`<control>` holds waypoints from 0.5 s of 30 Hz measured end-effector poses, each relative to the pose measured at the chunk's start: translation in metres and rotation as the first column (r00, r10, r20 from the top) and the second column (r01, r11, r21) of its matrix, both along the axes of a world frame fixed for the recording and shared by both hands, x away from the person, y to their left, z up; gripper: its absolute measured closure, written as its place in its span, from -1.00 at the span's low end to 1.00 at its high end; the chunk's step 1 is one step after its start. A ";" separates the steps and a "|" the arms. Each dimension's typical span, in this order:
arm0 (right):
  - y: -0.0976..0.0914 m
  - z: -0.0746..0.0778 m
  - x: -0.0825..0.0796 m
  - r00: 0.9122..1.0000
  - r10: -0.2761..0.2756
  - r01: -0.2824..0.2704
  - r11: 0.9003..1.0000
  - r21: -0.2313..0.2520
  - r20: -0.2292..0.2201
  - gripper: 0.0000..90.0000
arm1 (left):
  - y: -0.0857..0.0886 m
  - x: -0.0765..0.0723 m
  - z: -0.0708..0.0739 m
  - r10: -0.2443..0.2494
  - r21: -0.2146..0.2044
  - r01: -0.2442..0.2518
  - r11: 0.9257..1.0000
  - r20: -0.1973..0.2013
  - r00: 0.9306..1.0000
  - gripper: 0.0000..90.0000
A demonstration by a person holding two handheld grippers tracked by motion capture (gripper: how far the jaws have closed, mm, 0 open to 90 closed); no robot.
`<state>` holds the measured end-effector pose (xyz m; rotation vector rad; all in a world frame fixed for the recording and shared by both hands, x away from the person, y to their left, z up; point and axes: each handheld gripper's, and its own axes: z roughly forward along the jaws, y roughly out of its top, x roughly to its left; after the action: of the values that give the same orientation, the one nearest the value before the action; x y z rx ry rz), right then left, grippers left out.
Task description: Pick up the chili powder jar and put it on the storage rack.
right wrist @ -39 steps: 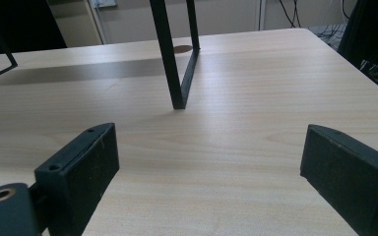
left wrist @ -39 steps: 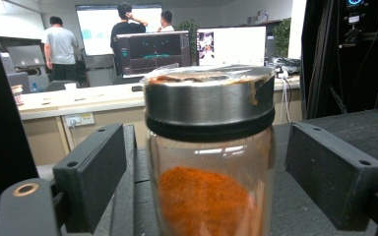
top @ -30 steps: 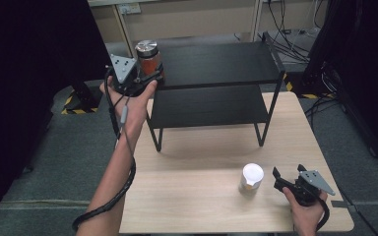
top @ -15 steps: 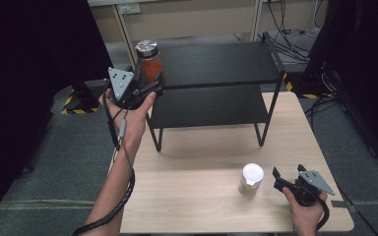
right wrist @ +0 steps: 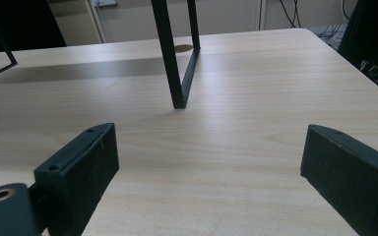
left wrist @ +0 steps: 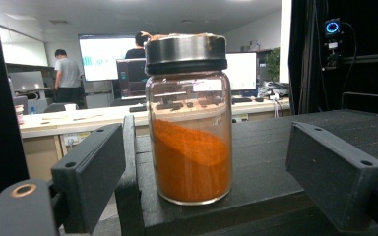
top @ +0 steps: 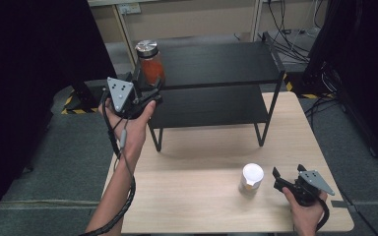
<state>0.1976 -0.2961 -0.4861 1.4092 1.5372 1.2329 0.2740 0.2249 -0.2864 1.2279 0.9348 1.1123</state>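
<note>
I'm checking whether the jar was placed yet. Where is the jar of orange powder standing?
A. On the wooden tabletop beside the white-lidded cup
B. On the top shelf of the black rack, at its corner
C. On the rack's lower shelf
B: the jar stands upright on the top shelf at its left corner, apart from the open left claw.

A pale wooden tabletop carries a black two-tier metal shelf rack along its far edge, the rack's legs standing on the wood near the far corners. A small clear jar with a white lid stands upright near the front edge, toward the right corner. Grey carpet floor surrounds the tabletop, with black cables lying behind the rack. In the left gripper view, an office with desks and lit monitor screens lies beyond the rack.
</note>
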 end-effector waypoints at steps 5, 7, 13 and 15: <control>0.000 0.000 0.000 1.000 0.000 0.000 1.000 -0.002 -0.002 -0.83 | 0.000 -0.002 -0.009 -0.001 -0.001 0.001 1.000 -0.005 1.000 -0.69; 0.000 0.000 0.000 1.000 0.000 0.000 1.000 -0.001 -0.002 -0.83 | 0.000 -0.003 -0.012 -0.003 -0.001 0.003 1.000 -0.009 1.000 -0.69; 0.000 0.001 0.000 1.000 0.000 0.000 1.000 -0.003 -0.003 -0.83 | 0.001 -0.006 -0.020 -0.007 0.003 0.007 1.000 -0.017 1.000 -0.69; 0.001 0.001 0.000 1.000 0.000 0.000 1.000 -0.004 -0.003 -0.83 | 0.002 -0.007 -0.022 -0.010 0.003 0.010 1.000 -0.019 1.000 -0.69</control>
<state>0.1980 -0.2954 -0.4855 1.4087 1.5410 1.2273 0.2672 0.2266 -0.3089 1.2465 0.9410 1.0957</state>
